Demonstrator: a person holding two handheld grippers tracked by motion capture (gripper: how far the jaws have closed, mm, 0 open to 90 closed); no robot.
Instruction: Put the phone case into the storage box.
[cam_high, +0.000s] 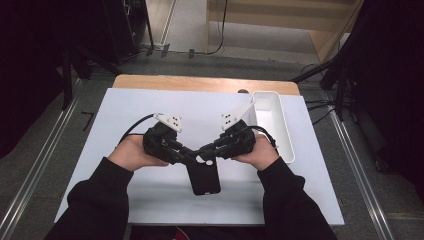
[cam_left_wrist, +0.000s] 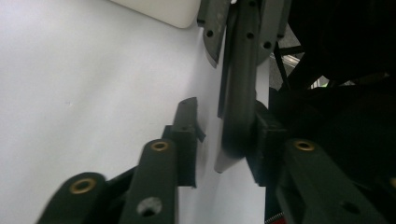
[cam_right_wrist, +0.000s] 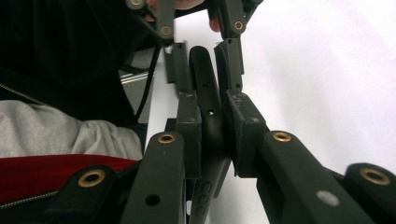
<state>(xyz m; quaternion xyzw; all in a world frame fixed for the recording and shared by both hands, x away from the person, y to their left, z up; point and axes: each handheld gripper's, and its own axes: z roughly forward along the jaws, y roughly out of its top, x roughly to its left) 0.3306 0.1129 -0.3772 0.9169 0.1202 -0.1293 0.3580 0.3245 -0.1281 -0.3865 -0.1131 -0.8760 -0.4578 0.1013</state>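
From above I see my two grippers meeting over the white table (cam_high: 150, 200), my left gripper (cam_high: 189, 155) and my right gripper (cam_high: 206, 150) both at the top end of a black phone case (cam_high: 203, 176) that hangs toward me over the tabletop, with a white bin (cam_high: 272, 122) off to the right. The right gripper view gives what that angle hides: my right fingers (cam_right_wrist: 243, 133) are clamped on the case's edge (cam_right_wrist: 208, 116), pads pressed to both faces. In the left gripper view the case (cam_left_wrist: 238, 93) stands edge-on between my left fingers (cam_left_wrist: 184, 135); one pad lies against it, the other stands apart, so that grip is not closed.
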